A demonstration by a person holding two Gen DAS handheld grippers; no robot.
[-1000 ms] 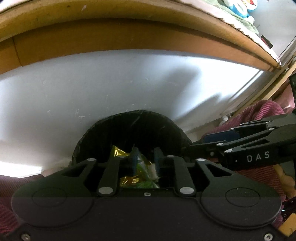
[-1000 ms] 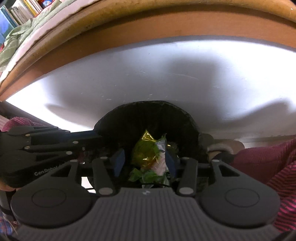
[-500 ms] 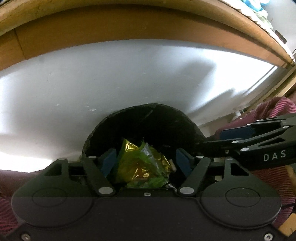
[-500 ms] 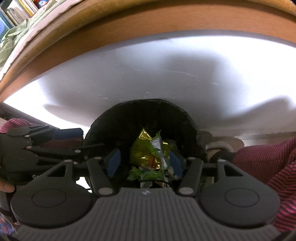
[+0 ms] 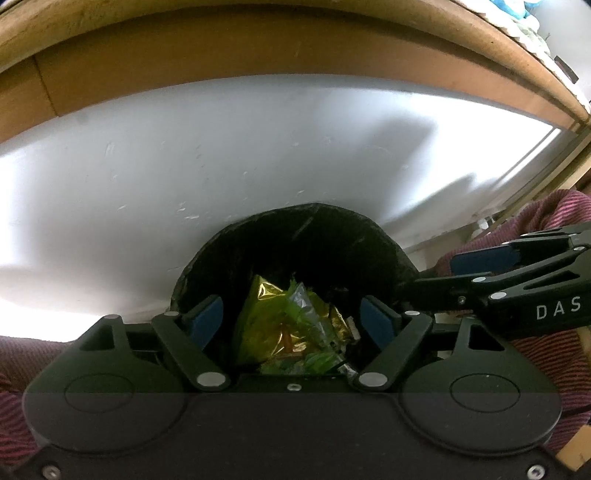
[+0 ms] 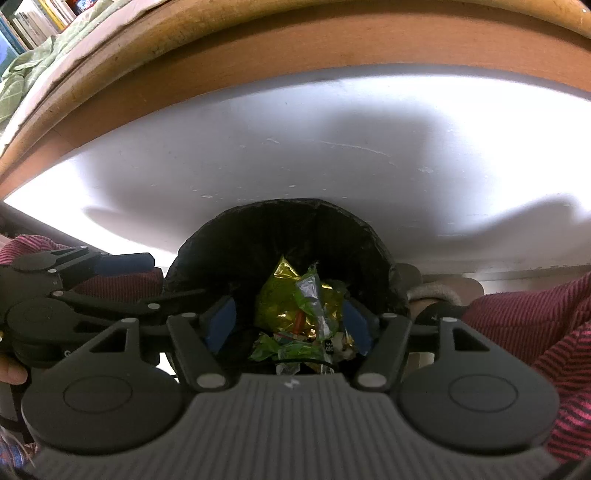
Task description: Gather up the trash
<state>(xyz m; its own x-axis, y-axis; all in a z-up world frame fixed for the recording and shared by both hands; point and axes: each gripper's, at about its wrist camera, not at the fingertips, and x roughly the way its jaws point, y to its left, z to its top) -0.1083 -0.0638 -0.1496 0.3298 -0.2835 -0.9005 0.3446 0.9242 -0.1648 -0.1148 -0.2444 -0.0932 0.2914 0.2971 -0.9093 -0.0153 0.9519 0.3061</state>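
Observation:
A black-lined trash bin (image 5: 303, 240) (image 6: 288, 229) stands against a white wall below both grippers. Inside it lie crumpled green and gold foil wrappers (image 5: 291, 325) (image 6: 299, 310). My left gripper (image 5: 291, 321) hovers over the bin mouth, open, its blue pads (image 5: 205, 321) wide apart on either side of the wrappers without touching them. Over the same opening my right gripper (image 6: 290, 321) is open too, with nothing between its pads (image 6: 221, 321). Each gripper shows at the edge of the other's view: the right one (image 5: 517, 273) and the left one (image 6: 74, 288).
A wooden bed frame edge (image 6: 295, 48) overhangs the white wall (image 5: 258, 155). A person's striped maroon sleeves (image 6: 535, 314) (image 5: 554, 221) flank the bin. Books (image 6: 33, 18) and green cloth sit at the top left.
Left gripper, shut on the wrapper a second ago, has opened wide and the wrapper now lies in the bin. Right gripper has opened a little more. Both views sit slightly closer to the bin.

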